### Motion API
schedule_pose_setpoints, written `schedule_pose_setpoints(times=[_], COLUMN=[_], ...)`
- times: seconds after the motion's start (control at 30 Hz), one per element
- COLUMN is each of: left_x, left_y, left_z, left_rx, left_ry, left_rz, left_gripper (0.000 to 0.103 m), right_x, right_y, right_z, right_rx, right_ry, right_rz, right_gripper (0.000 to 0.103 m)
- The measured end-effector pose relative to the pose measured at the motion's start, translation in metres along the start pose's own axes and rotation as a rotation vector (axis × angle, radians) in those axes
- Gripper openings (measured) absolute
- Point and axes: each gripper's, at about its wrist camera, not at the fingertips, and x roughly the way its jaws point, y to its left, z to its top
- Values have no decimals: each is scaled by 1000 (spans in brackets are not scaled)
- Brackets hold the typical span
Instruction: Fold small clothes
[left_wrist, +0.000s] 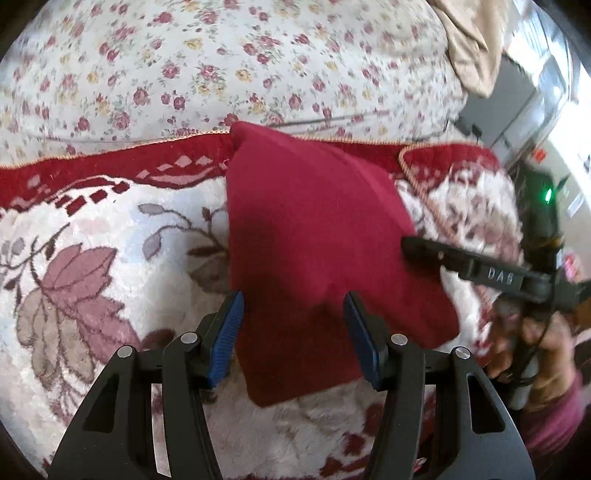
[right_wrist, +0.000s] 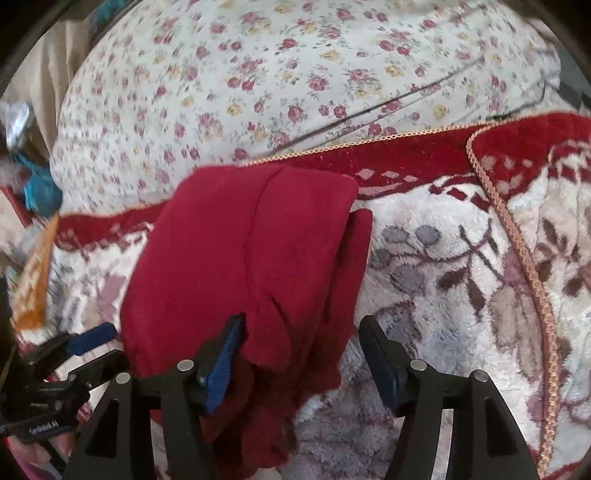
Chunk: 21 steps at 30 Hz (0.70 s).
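Observation:
A dark red garment (left_wrist: 314, 236) lies folded on the floral plush blanket (left_wrist: 92, 258); it also shows in the right wrist view (right_wrist: 240, 266). My left gripper (left_wrist: 293, 314) is open just above the garment's near part, its blue pads either side of the cloth. My right gripper (right_wrist: 299, 339) is open over the garment's near right edge, left pad touching the cloth. The right gripper's fingers (left_wrist: 424, 251) show at the garment's right edge in the left wrist view. The left gripper (right_wrist: 92, 350) shows at the garment's left side in the right wrist view.
A rose-print quilt (left_wrist: 221, 66) lies behind the blanket. The blanket's red border with gold cord (right_wrist: 517, 240) is folded over at the right. An orange cloth (right_wrist: 33, 280) and a blue item (right_wrist: 40, 188) lie at the left. A beige cloth (left_wrist: 469, 51) is at far right.

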Motion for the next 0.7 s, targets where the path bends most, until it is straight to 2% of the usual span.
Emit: schedule_pose_setpoints(times=[0.07,0.17,0.27,0.37,0.43,0.57,0.7], left_x=[2,12,21,33,43,62,69], left_y=[3,8,13,21,25,32,33], left_z=[7,17,23,29,32,34,34], left_rx=[-19,-32,-52,-91,-96,-109,-105], left_ry=[-3,13,1,4,18,53,49], left_rz=[-26,-61,-92,-134,-132,-135,-146], left_gripper=[56,56,70,76,76,78,79], right_x=[1,9,25,39,45,54,63], right_y=[-7,-19,-28,-31,-33,-33,-29], right_z=[5,11,15,18,20,27,31], right_rx=[34,72,106,120,128,140,130], right_ry=[-10,-10,22,38,36,21,9], right_rz=[41,103,157,228,247,283,288], right_gripper=[77,80,83,85,90,91,94])
